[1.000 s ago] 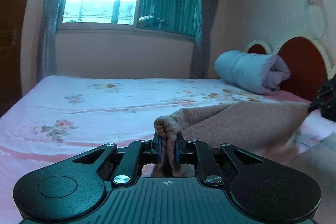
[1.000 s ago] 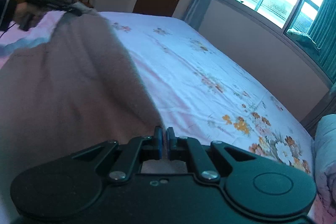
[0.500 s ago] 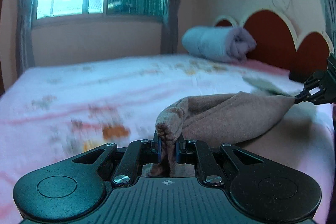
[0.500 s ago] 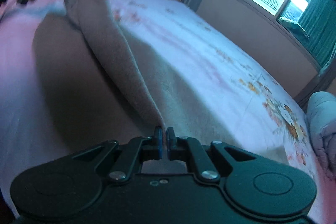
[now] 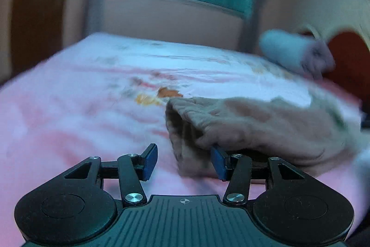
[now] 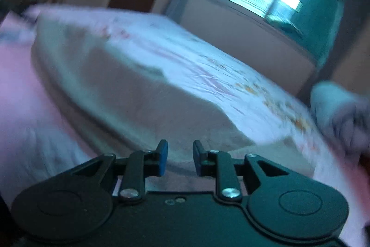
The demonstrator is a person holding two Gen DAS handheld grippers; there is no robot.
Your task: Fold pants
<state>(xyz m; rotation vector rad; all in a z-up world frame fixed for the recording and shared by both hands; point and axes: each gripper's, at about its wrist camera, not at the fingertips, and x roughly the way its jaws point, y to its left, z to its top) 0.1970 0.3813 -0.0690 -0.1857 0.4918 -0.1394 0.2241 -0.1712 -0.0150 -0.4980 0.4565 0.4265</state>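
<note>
Both views motion-blurred; fine detail unreliable.

Pants (image 5: 254,122): brown knitted fabric, lying on the bed (image 5: 69,108), which has a pink floral sheet. One end with a ribbed edge sits just ahead of the left gripper (image 5: 183,162). In the right wrist view the pants (image 6: 143,103) spread as a broad doubled slab across the bed, with an upper layer ending in a step over a lower one.

Left gripper: jaws have just been opening and stand moderately wide. Cloth lies in the gap and touches the right-hand pad; the left-hand pad is clear of it, so no clamping.

Right gripper (image 6: 179,157): jaws have just been opening to a narrow gap. Fabric lies below and ahead of them; nothing appears pinched between the pads.

Progress, as judged: one fold looks laid down and released. The bundle is still long and loosely heaped at the left end, so at least one further fold plus smoothing probably remains.

Not resolvable: which end is waistband and which is cuffs; whether edges line up; far right of the pants runs into blur. Rolled blue-grey quilt (image 5: 298,54) by the red headboard (image 5: 346,57), well apart from the pants.
</note>
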